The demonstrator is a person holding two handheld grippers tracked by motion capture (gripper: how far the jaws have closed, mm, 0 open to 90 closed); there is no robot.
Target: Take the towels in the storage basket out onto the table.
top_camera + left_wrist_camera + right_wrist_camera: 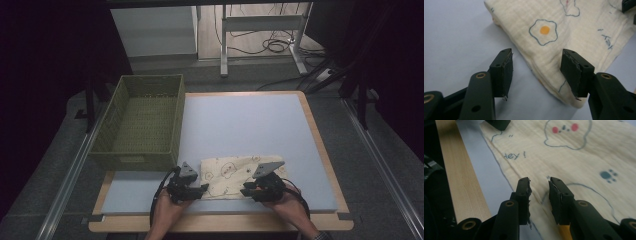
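Evidently folded muslin cloth [243,176] lies lower centre of high view: light, soft, limp, layered. Left gripper [536,72] jaws apart astride corner fold. Right gripper [540,195] jaws narrow, empty, over hem. Best hold: folded edges.

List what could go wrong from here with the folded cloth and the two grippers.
1. The left gripper stands open around the folded cloth's corner; closing now might catch only some layers, so the fold could splay.
2. The right gripper is open with its tips low over the cloth near the edge; a sideways drag could wrinkle or unfold it.
3. The cloth lies near the table's front edge; a tug could pull it off.
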